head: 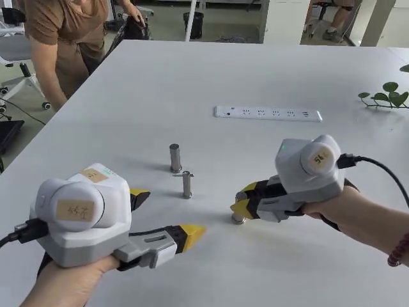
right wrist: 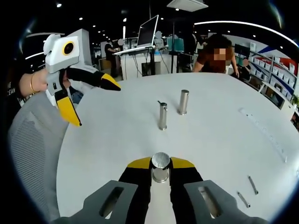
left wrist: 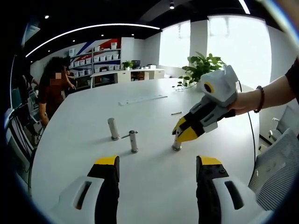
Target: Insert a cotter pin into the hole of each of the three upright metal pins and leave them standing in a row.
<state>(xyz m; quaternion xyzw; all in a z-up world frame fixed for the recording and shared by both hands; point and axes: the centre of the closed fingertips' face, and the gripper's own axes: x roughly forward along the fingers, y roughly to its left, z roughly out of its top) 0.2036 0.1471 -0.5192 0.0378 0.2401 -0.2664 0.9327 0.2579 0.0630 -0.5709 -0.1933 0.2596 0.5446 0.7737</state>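
Head view: three short grey steel cylinder pins stand upright on the white tabletop, long axes vertical. The nearest pin is pinched between the right gripper jaws. The middle pin carries a thin wire cotter pin crosswise near its top. The far pin is bare. The left gripper has jaws spread, holding nothing.

Left gripper view: a loose cotter pin lies flat beyond the right gripper.

Right gripper view: the nearest pin's round top pokes above the clamped jaws; two loose cotter pins lie flat at the right.
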